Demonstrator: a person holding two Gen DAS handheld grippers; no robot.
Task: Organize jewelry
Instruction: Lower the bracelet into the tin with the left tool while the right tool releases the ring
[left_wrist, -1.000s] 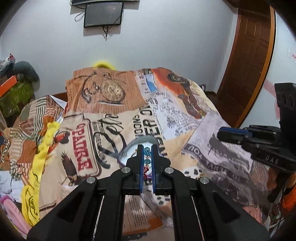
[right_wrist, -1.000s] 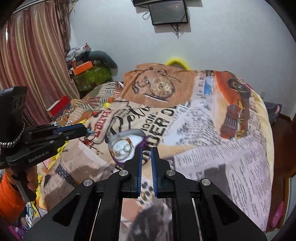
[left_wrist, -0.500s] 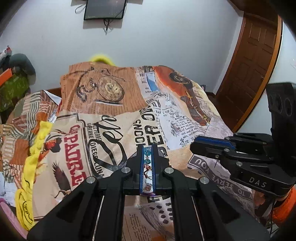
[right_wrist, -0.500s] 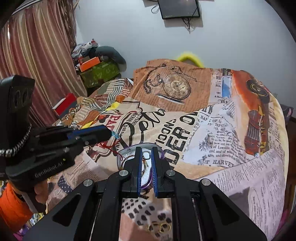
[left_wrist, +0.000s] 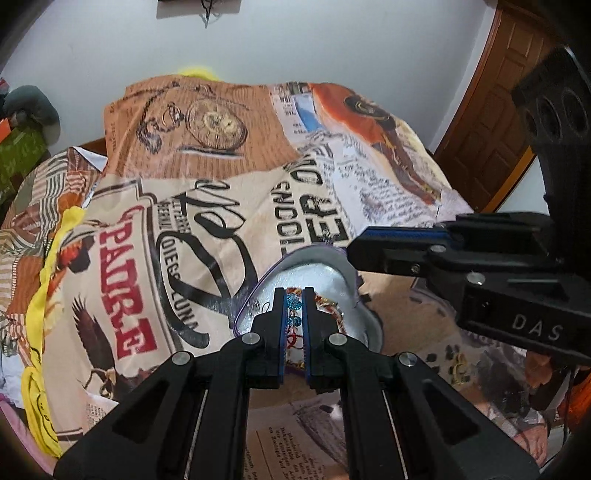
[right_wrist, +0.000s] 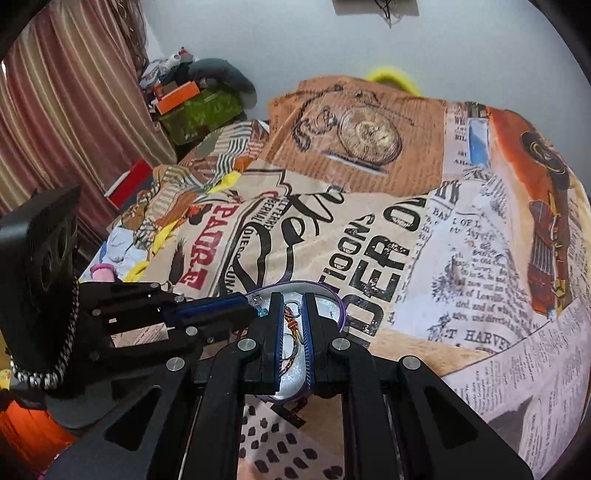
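A round silver dish with a purple rim (left_wrist: 321, 273) lies on the printed bedspread; it also shows in the right wrist view (right_wrist: 332, 306). My left gripper (left_wrist: 293, 295) is shut on a blue-beaded jewelry piece (left_wrist: 293, 303) with red thread and holds it over the dish. My right gripper (right_wrist: 291, 299) is shut on a thin ring-and-hook earring (right_wrist: 291, 325), also over the dish. The left gripper's tip (right_wrist: 221, 310) shows in the right wrist view, just left of my right fingers. The right gripper (left_wrist: 391, 247) reaches in from the right in the left wrist view.
The bedspread (left_wrist: 207, 206) with newspaper and pocket-watch prints covers the bed. Small gold rings (left_wrist: 458, 365) lie on it right of the dish. Yellow cloth (left_wrist: 44, 295) runs along the left edge. A wooden door (left_wrist: 495, 122) stands at right; clutter (right_wrist: 192, 103) and curtains at left.
Both grippers have moved forward and down over the dish, each with its jewelry piece. They have come closer together, and the dish now sits directly under the fingertips.
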